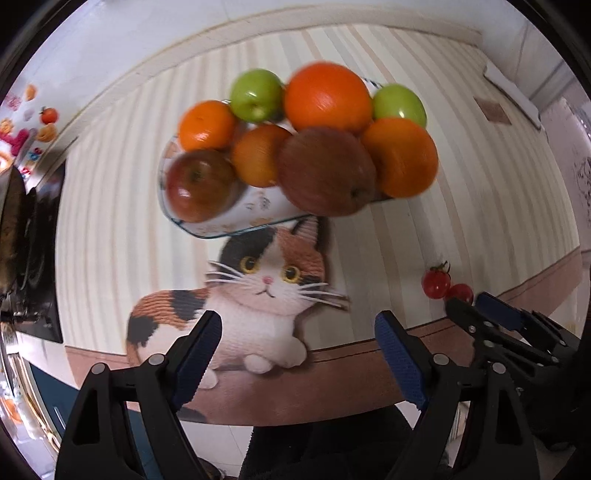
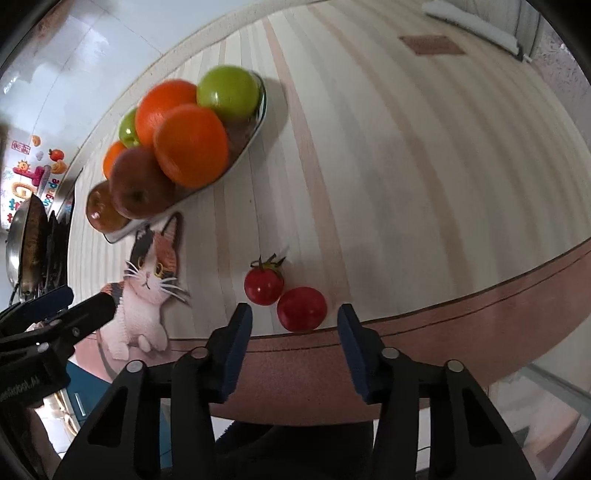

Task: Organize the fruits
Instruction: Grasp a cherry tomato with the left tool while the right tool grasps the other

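Observation:
A patterned bowl (image 1: 255, 212) on the striped tablecloth is piled with oranges (image 1: 327, 96), green apples (image 1: 256, 94) and red apples (image 1: 325, 171); it also shows in the right wrist view (image 2: 255, 122). Two red tomatoes (image 2: 301, 308) lie near the table's front edge, one with a green stem (image 2: 264, 284); they also show in the left wrist view (image 1: 437, 282). My left gripper (image 1: 297, 345) is open and empty above the printed cat, in front of the bowl. My right gripper (image 2: 295, 328) is open and empty, its jaws on either side of the nearer tomato without touching it.
A calico cat picture (image 1: 258, 295) is printed on the cloth. A stove with a pan (image 2: 26, 236) stands at the left. A brown patch (image 2: 430, 44) and a white object (image 2: 476, 26) lie at the far right. The table's front edge (image 2: 443, 332) is just below the tomatoes.

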Available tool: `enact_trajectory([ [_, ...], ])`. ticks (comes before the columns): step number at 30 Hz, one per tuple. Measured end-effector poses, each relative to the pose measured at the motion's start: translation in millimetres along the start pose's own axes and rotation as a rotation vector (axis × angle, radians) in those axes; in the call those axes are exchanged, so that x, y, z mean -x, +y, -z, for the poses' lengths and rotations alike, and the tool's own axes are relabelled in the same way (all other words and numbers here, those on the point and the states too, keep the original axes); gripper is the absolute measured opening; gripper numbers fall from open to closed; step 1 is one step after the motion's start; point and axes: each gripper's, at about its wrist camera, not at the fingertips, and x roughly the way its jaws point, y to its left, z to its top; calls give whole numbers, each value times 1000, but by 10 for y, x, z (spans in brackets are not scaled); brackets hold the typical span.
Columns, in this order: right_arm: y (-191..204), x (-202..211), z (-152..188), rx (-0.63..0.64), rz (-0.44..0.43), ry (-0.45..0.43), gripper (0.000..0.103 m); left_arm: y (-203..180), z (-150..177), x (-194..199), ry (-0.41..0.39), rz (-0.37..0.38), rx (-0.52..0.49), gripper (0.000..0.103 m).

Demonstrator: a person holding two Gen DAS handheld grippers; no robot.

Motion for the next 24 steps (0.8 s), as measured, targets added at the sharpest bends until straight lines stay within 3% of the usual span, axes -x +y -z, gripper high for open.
enact_trajectory([
  [4,19,-104,17,21,12,-4,33,-71,-35,-68,11,44,-7,84],
  [13,-273,147,79,-42,55,-68,33,-424,-186,-181,38,222,-42,84],
  [24,-577,198,117,-119,95,-85,33,-1002,-310,-502,81,254,-191,69],
])
